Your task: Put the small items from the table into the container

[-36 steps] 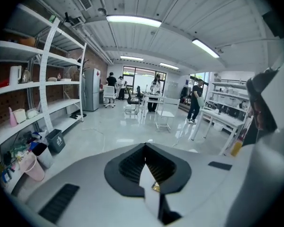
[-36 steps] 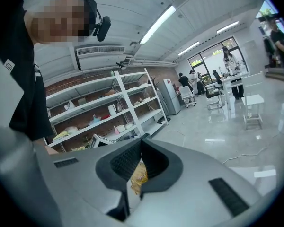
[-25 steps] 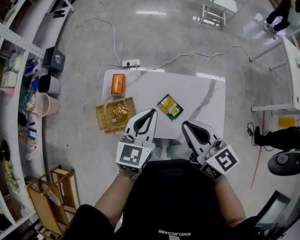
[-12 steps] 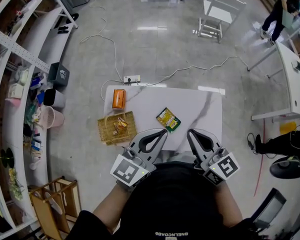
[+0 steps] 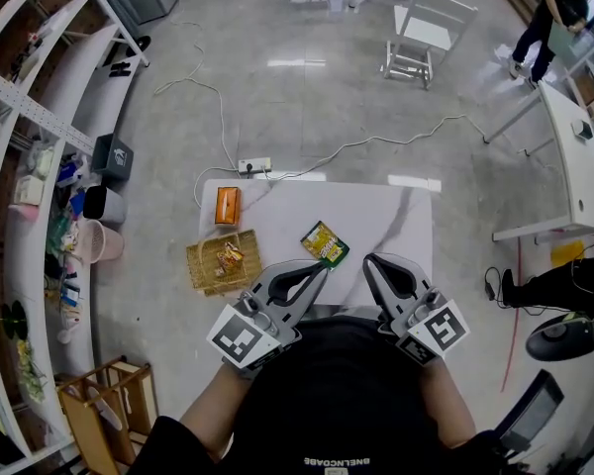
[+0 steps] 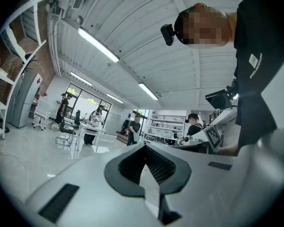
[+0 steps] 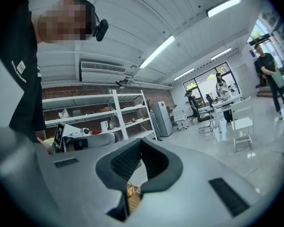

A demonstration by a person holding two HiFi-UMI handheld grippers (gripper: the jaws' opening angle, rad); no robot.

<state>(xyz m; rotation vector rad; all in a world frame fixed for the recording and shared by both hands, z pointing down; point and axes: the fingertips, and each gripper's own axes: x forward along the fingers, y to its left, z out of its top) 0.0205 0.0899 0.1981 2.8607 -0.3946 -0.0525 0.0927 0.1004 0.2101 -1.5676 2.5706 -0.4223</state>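
Fingers [image 6: 128, 167] of the left gripper [image 5: 320, 267] are meeting tip to tip with nothing between them; the fingers [image 7: 125, 162] of the right gripper [image 5: 370, 261] are likewise sitting together and holding nothing. Both grippers are hovering side by side over the near edge of the white marbled surface [image 5: 396, 216], pointing away from the person. A green-and-yellow packet [image 5: 324, 242] is lying flat on the surface near its middle, just beyond the left gripper's tips and apart from them. A woven basket [image 5: 203, 273], serving as the container, is sitting at the near left corner of the surface and is carrying a yellow-and-red snack packet [image 5: 230, 255]. An orange box [image 5: 226, 205] is lying at the far left corner, just beyond the basket. A white power strip [image 5: 255, 165] is resting on the floor past the far edge
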